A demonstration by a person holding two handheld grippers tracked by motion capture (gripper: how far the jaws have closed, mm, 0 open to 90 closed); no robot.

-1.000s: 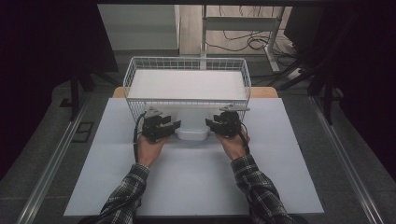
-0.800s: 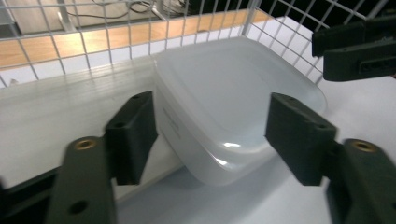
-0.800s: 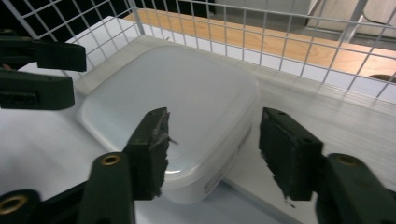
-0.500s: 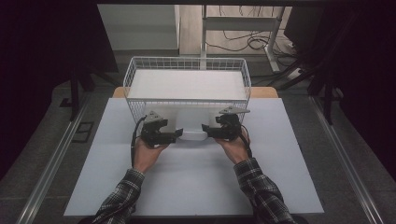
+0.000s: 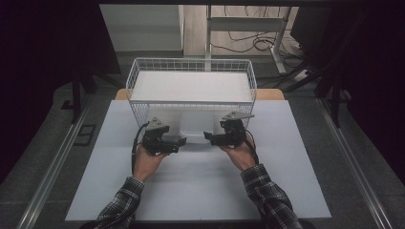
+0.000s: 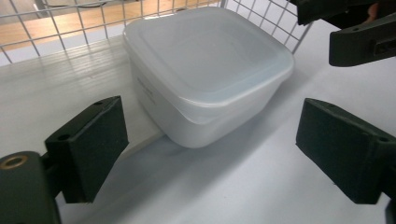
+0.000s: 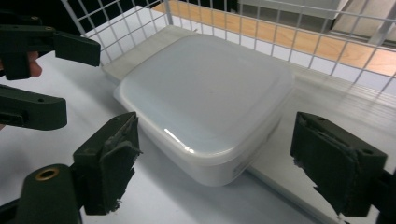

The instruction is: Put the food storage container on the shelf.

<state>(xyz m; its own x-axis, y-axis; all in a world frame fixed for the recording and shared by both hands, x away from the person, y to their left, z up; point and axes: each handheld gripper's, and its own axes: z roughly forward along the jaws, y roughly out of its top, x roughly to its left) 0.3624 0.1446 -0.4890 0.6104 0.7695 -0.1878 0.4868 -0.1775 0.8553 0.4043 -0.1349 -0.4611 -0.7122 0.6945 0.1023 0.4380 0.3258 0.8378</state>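
A lidded white plastic container point(image 5: 196, 128) sits on the white table point(image 5: 200, 191), its far side up against the front of the white wire basket point(image 5: 191, 64) (the gripper views show it resting partly on a raised white board at the basket's foot). The left gripper point(image 5: 180, 140) is just to its left and the right gripper point(image 5: 208, 136) just to its right, each pointing inward at it. Both have just been opening their jaws, which now stand released and wide, clear of the container's sides, with nothing clamped between the pads.
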